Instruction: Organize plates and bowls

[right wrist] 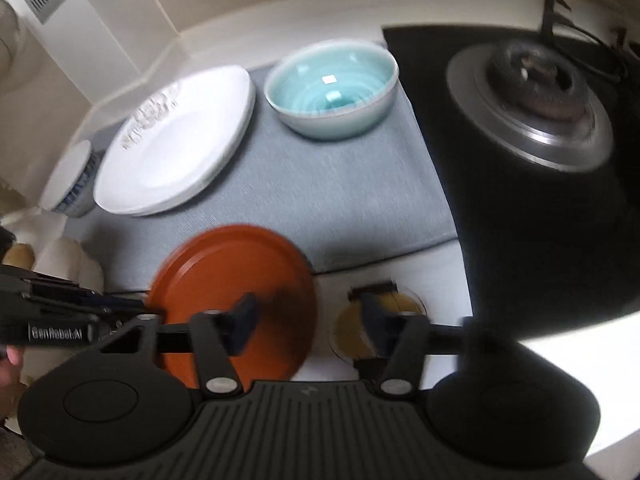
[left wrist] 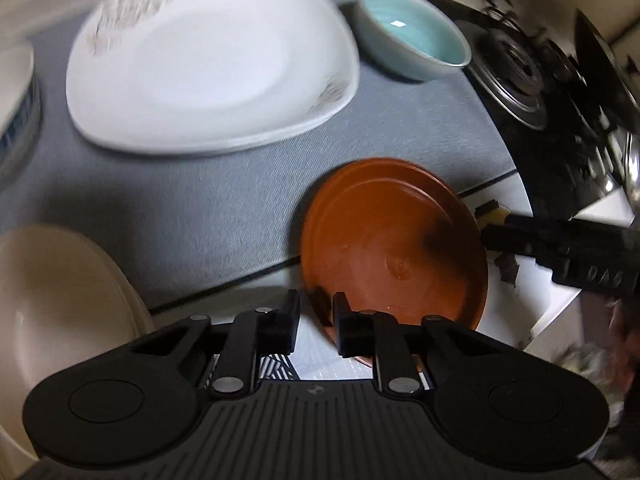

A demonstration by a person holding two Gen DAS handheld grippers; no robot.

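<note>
Left wrist view: the left gripper (left wrist: pixel 316 312), at six o'clock, is clenching the near rim of a round reddish-brown glazed plate (left wrist: pixel 394 248), its two black fingers nearly together on that edge. The plate is sitting half on a grey woven cloth mat (left wrist: pixel 224 200) and half on the white countertop (left wrist: pixel 560 308). At eleven o'clock a large white rounded-square plate with a faint grey pattern (left wrist: pixel 212 64) is lying on the mat, and at one o'clock a pale turquoise ceramic bowl (left wrist: pixel 412 36) is standing just beside it. A cream dish (left wrist: pixel 60 304) is showing at eight o'clock, and a black hob with a steel burner (left wrist: pixel 520 80) at two o'clock. The right gripper (left wrist: pixel 496 232) is reaching in from three o'clock, close to the plate's far rim.

Right wrist view: the right gripper's (right wrist: pixel 308 320) jaws are standing released, one finger over the plate's surface, the other outside its rim; motion blur makes it hard to tell whether either is touching. A blue-patterned white bowl (right wrist: pixel 72 184) is sitting at nine o'clock.
</note>
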